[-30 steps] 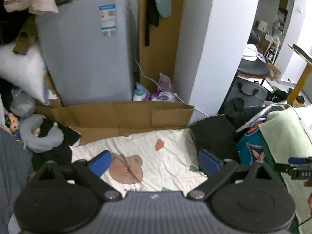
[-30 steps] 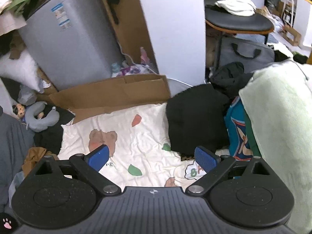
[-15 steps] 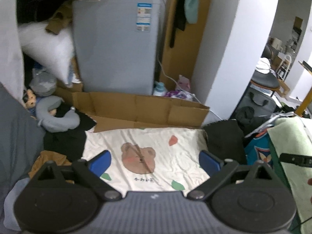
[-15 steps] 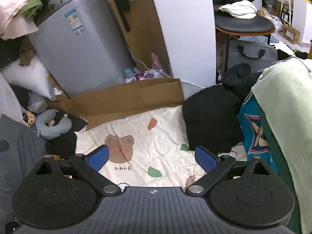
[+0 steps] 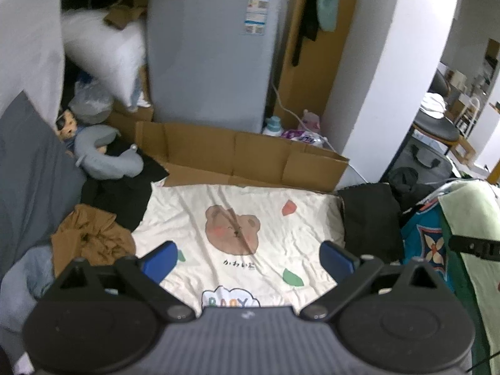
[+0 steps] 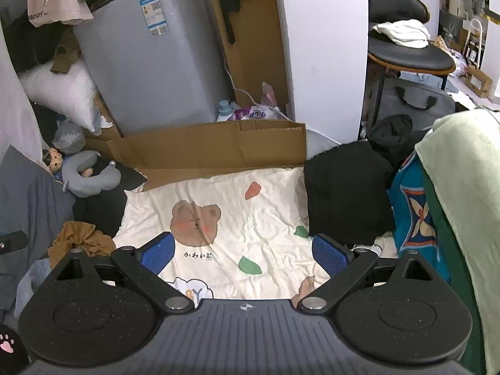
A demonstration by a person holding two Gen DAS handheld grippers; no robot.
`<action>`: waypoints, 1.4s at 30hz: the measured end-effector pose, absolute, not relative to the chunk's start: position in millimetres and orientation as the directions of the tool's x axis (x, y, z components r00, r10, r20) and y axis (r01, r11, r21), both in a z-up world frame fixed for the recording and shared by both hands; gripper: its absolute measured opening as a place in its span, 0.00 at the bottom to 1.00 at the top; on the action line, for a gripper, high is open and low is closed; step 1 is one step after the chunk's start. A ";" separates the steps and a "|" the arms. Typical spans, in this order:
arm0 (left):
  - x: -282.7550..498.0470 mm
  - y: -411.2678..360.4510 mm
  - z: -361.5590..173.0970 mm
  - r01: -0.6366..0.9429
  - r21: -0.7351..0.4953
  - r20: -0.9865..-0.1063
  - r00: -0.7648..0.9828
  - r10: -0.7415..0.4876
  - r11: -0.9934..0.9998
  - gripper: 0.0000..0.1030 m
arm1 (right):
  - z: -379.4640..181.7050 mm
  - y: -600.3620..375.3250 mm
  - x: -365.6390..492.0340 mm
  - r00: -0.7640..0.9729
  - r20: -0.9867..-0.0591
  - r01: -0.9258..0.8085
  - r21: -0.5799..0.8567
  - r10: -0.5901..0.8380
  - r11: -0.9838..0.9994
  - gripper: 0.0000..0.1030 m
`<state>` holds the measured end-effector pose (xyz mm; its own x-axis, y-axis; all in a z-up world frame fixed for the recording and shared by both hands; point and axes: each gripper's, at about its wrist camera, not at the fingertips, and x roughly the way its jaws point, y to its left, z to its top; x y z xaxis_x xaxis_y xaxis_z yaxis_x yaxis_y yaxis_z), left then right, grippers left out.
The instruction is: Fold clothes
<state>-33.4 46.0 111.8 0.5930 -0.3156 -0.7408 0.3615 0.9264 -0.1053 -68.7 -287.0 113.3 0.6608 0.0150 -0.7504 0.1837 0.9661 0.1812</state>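
Note:
A cream blanket (image 5: 250, 218) (image 6: 225, 212) printed with a bear lies spread flat in front of both cameras. A black garment (image 5: 368, 218) (image 6: 343, 190) lies at its right edge, beside a teal patterned garment (image 5: 422, 243) (image 6: 412, 212) and a pale green towel (image 5: 475, 237) (image 6: 462, 168). A crumpled brown garment (image 5: 90, 237) (image 6: 78, 237) sits at the blanket's left. My left gripper (image 5: 248, 257) and right gripper (image 6: 243, 251) both hover open above the near part of the blanket, holding nothing.
A grey washing machine (image 5: 212, 53) (image 6: 150, 62) and a flattened cardboard box (image 5: 237, 153) (image 6: 212, 147) stand behind the blanket. A grey neck pillow (image 5: 106, 153) and black clothes lie at the left. A black chair (image 6: 406, 53) and grey bag (image 6: 412, 97) are at the right.
Both grippers have pulled back and up, so more of the blanket and the brown garment on the left now show. Both stayed open.

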 end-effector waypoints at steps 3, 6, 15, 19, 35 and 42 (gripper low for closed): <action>-38.9 51.3 99.0 0.322 -0.098 -0.744 0.605 -0.284 0.942 0.98 | 104.3 -285.9 -71.4 0.673 -0.739 0.176 0.180 0.016 0.968 0.95; -41.8 54.6 79.8 0.287 -0.115 -0.764 0.586 -0.269 0.951 0.98 | 91.9 -285.5 -71.7 0.677 -0.735 0.152 0.193 0.040 0.969 0.95; -49.2 54.9 36.4 0.219 -0.124 -0.812 0.538 -0.226 0.968 0.98 | 57.5 -276.6 -72.9 0.646 -0.762 0.118 0.159 0.045 0.980 0.95; -50.5 50.8 25.3 0.181 -0.088 -0.822 0.542 -0.173 0.980 0.98 | 44.7 -273.0 -71.8 0.630 -0.775 0.107 0.152 0.051 0.983 0.95; -49.0 17.5 -4.3 0.193 -0.039 -0.870 0.476 -0.128 0.980 0.98 | 13.2 -268.6 -52.6 0.551 -0.831 0.067 0.134 0.075 0.989 0.95; -40.5 17.5 -11.8 0.182 -0.004 -0.881 0.464 -0.090 0.983 0.98 | 3.0 -265.9 -41.9 0.520 -0.850 0.042 0.126 0.086 0.991 0.95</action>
<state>-40.5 17.5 -11.8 0.4645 -0.0896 -0.8810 0.1815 0.9834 -0.0043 -41.9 -265.9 3.0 0.5201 0.0856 -0.8498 0.0425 0.9911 0.1258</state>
